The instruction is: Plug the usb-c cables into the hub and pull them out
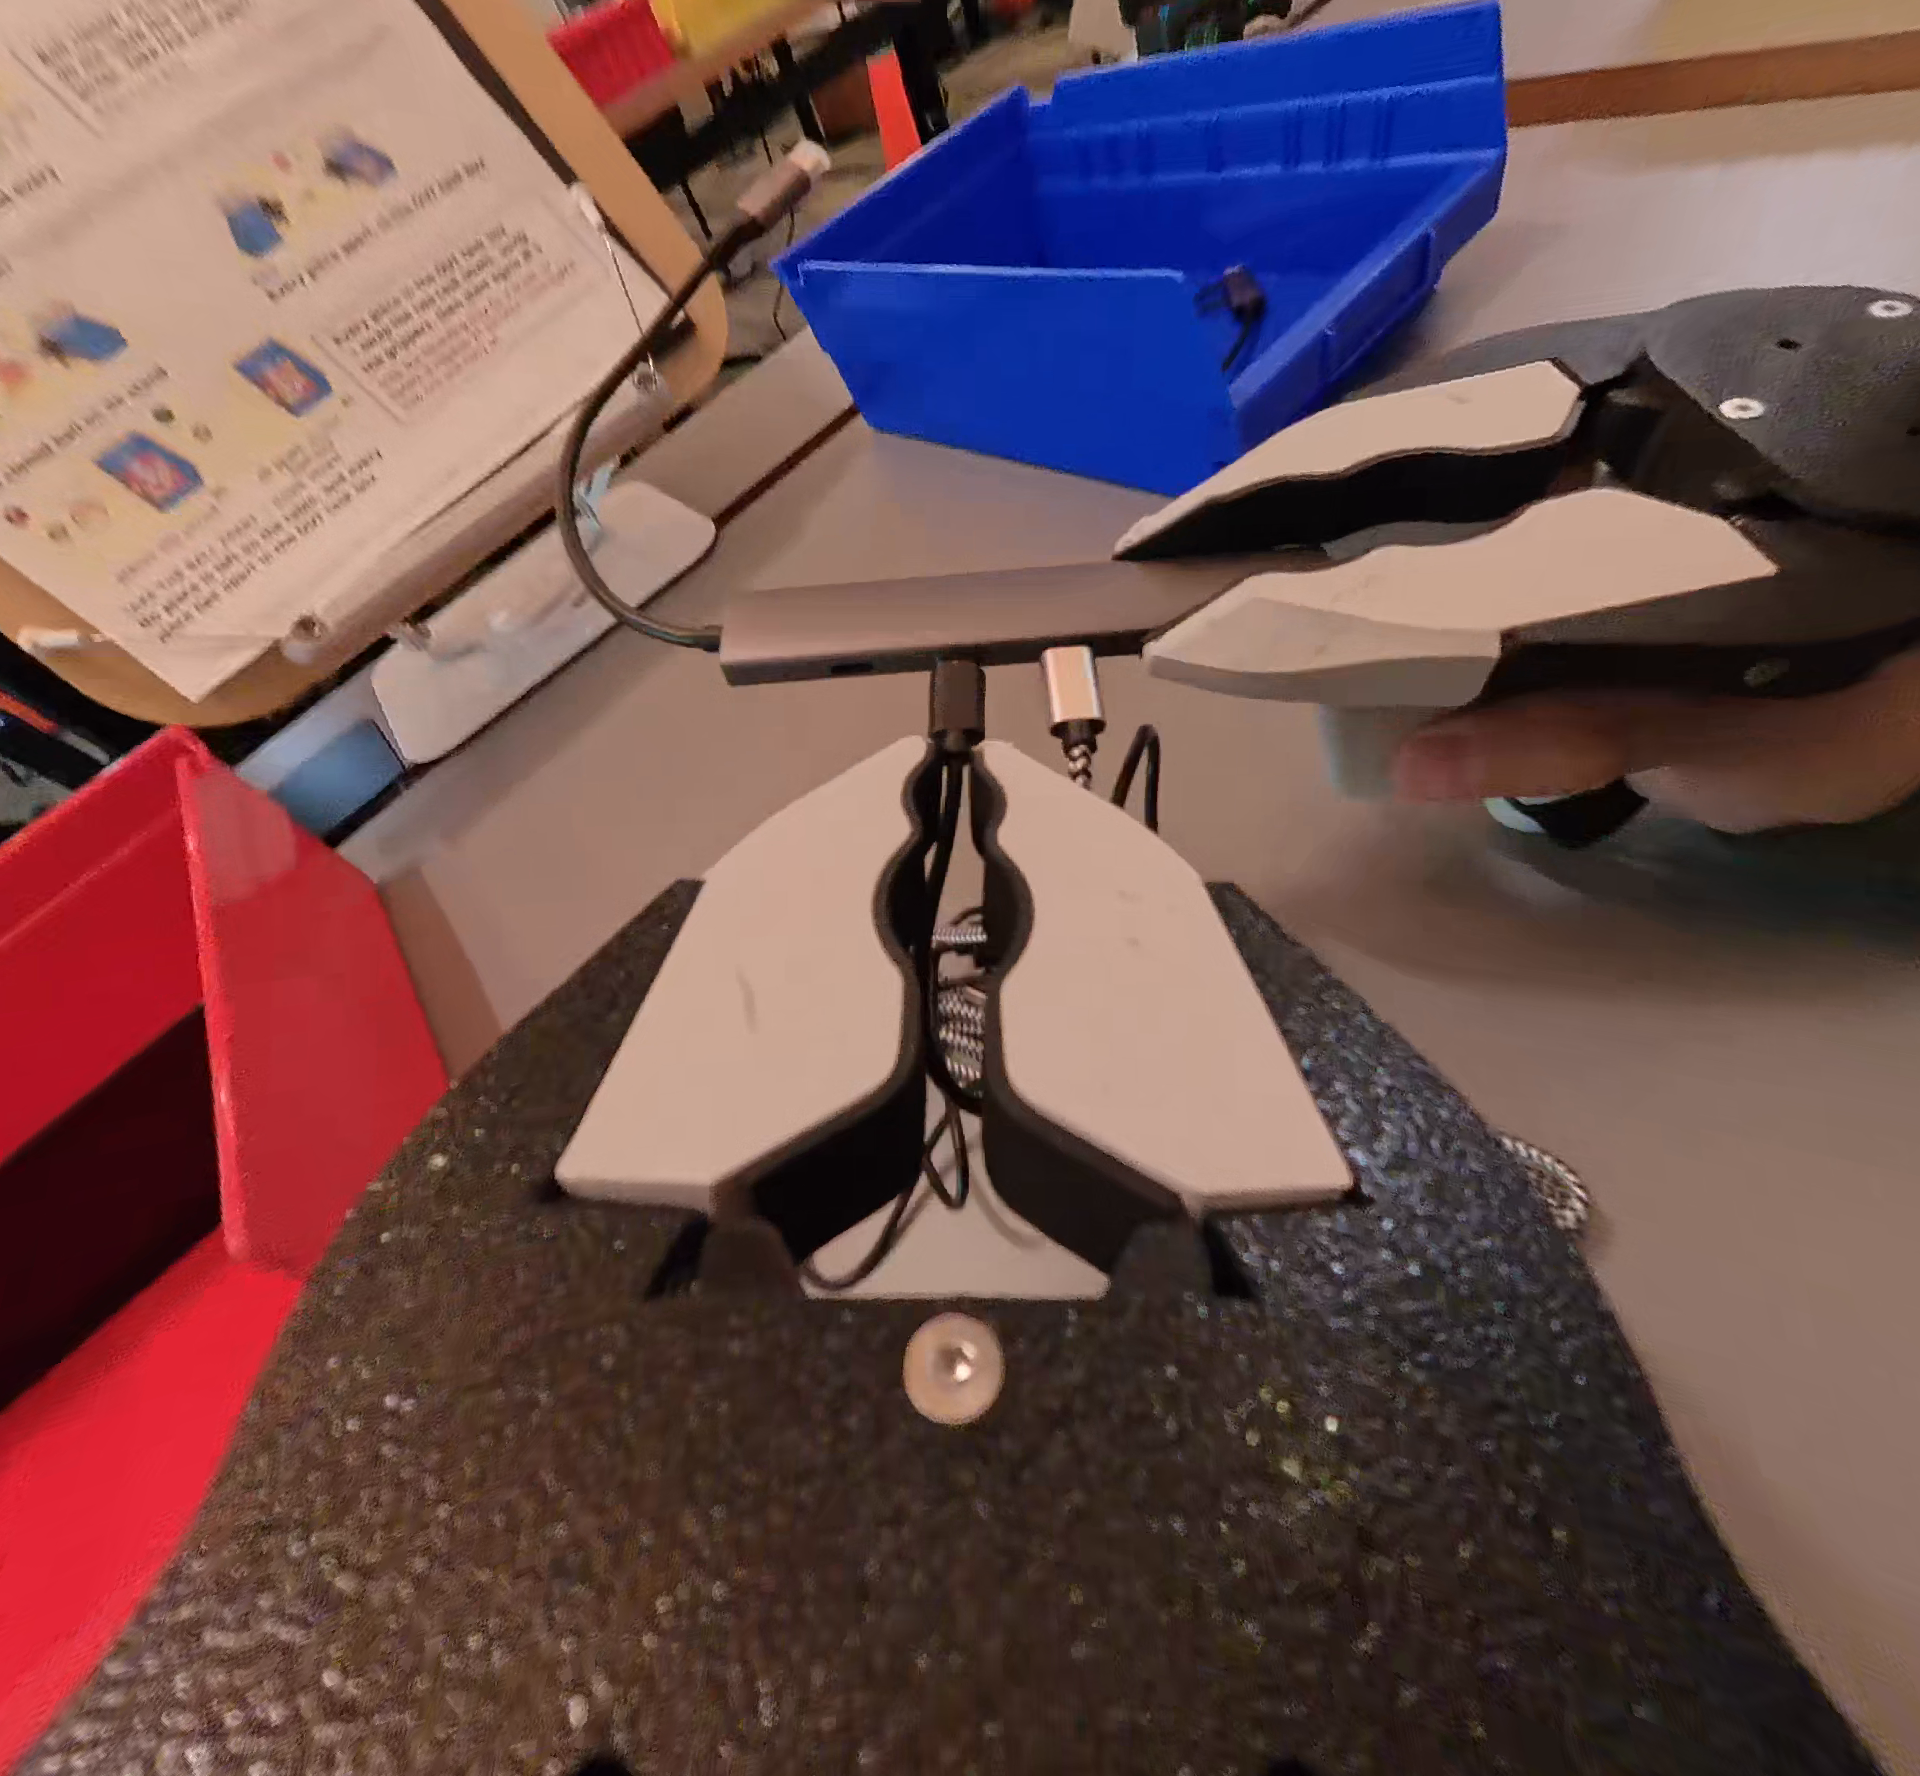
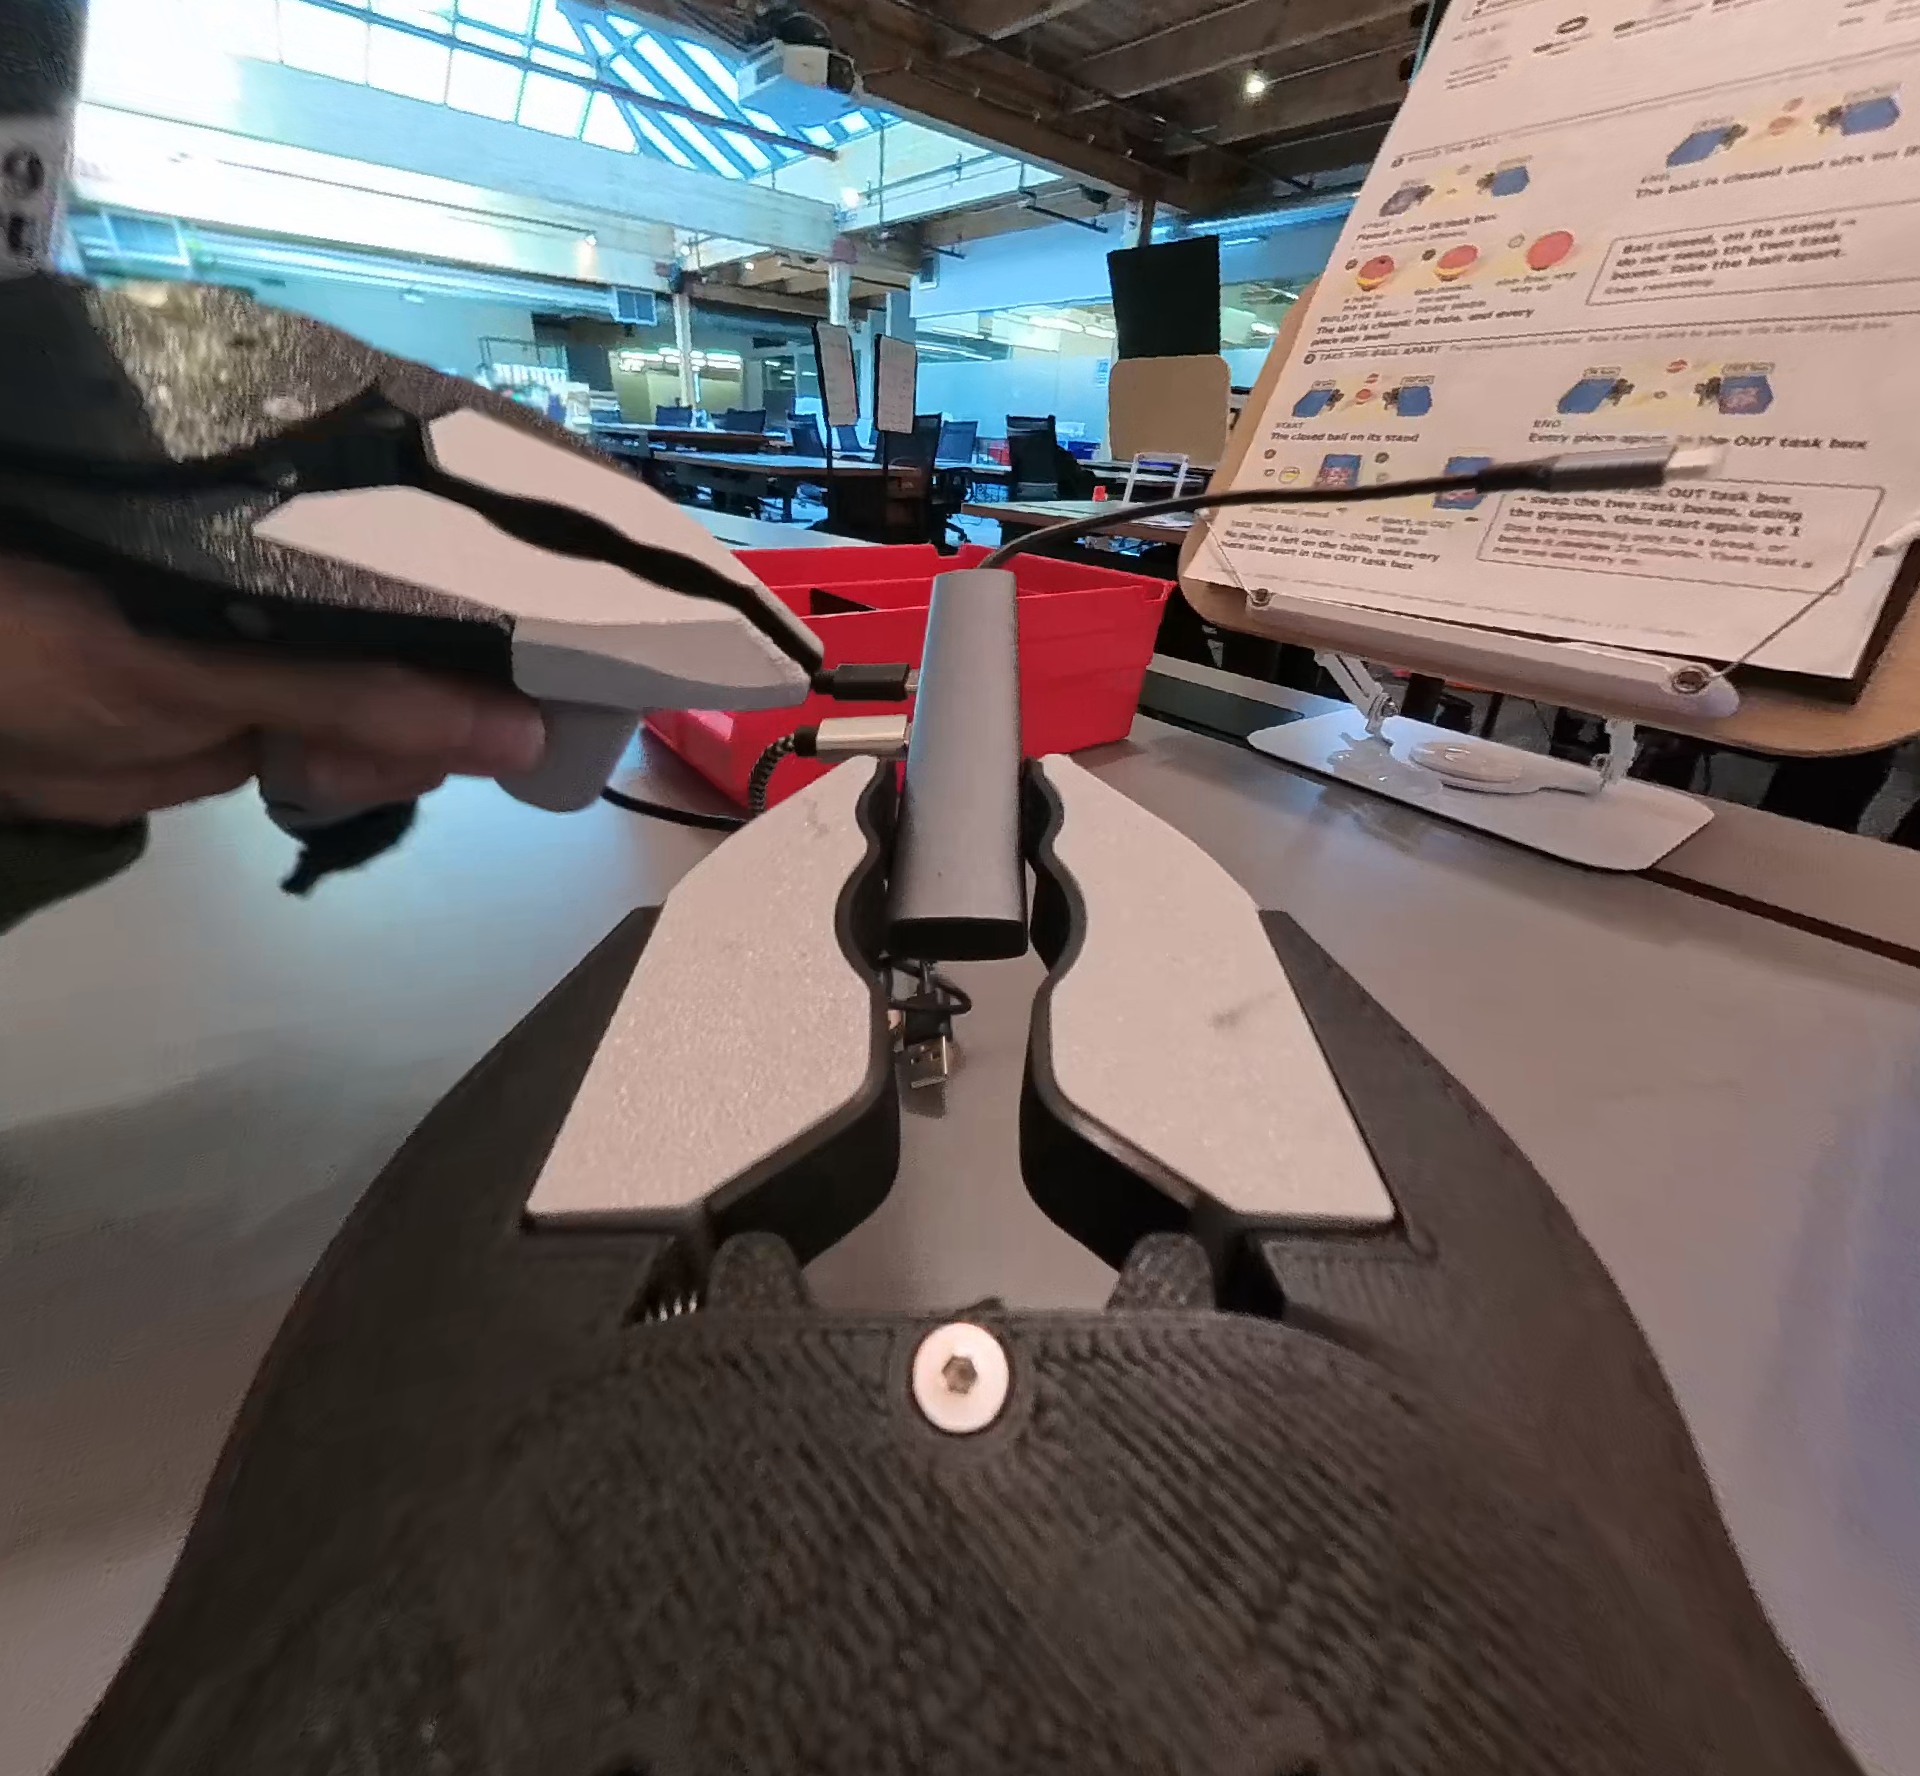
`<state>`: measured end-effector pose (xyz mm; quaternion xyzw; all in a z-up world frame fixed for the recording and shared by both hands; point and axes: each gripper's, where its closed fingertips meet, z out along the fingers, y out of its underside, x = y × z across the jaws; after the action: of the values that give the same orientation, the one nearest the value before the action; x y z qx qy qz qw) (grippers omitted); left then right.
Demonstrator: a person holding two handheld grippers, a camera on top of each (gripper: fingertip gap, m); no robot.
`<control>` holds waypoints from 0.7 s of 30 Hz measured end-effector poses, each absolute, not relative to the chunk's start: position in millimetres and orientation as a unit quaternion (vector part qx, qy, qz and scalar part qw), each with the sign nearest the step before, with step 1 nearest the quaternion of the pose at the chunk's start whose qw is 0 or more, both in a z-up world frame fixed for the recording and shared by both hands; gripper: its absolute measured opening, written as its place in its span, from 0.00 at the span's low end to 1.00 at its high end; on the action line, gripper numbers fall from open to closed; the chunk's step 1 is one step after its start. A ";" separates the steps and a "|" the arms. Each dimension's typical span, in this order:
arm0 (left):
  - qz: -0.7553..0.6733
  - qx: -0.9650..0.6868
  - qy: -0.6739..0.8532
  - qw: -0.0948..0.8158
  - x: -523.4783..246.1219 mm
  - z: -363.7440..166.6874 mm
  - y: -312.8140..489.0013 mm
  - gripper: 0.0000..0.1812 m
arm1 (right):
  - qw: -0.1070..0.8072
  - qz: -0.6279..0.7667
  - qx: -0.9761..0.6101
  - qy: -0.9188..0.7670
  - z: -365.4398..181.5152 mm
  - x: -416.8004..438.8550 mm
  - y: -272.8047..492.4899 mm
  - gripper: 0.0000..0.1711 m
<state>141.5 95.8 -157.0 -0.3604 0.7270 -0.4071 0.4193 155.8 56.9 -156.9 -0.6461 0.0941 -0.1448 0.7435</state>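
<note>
Left claw [image 1: 954, 750] at frame centre pinches black usb-c cable [image 1: 957, 700] behind plug, seated in hub [image 1: 935, 627]. Right claw [image 2: 961, 781] clamps hub end. Move plug straight along port axis, no twisting; silver cable [image 1: 1075, 693] sits beside.

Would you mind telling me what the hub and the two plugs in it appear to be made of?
The hub looks like matte grey anodised metal, judging by its smooth, even sheen. The silver plug seems to be brushed metal on a braided cord; the black plug looks like matte plastic or rubber.
</note>
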 end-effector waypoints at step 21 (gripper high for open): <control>-0.419 -0.342 0.704 0.461 149.7 -166.3 94.2 0.05 | 0.741 -0.163 -0.647 0.076 -156.8 152.5 56.9 0.14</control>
<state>149.7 94.2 -166.3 -0.3416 0.7038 -0.4189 0.4610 152.5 56.9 -156.8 -0.6468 0.0757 -0.1625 0.7413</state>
